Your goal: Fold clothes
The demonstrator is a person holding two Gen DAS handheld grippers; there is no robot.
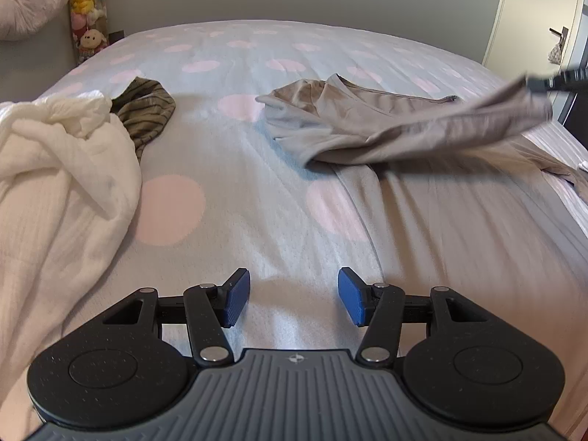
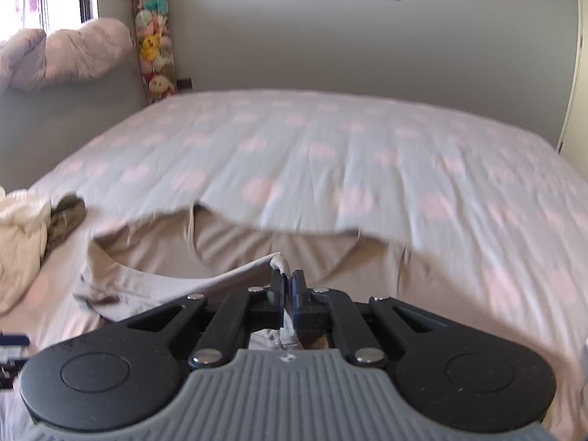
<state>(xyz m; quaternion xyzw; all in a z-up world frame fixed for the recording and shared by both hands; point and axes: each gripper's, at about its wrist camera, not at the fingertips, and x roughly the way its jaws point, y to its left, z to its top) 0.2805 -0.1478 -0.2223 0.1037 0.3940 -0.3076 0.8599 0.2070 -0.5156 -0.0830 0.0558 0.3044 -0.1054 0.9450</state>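
The beige shirt (image 1: 367, 136) lies crumpled right of centre on the dotted bed (image 1: 228, 84), one edge lifted toward the upper right by the right gripper (image 2: 288, 283), clamped on its fabric. The left gripper (image 1: 294, 299) hangs spread and empty at the lower centre. The shirt looks light and limp (it sags where unsupported), so it is probably best pinched at a hem or shoulder seam.

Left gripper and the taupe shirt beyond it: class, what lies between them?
Only bare bedsheet lies between the open left gripper and the taupe shirt, shown in the left wrist view.

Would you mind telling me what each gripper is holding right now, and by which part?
The right gripper is shut on the beige shirt, pinching an edge of its fabric. The left gripper is open and empty.
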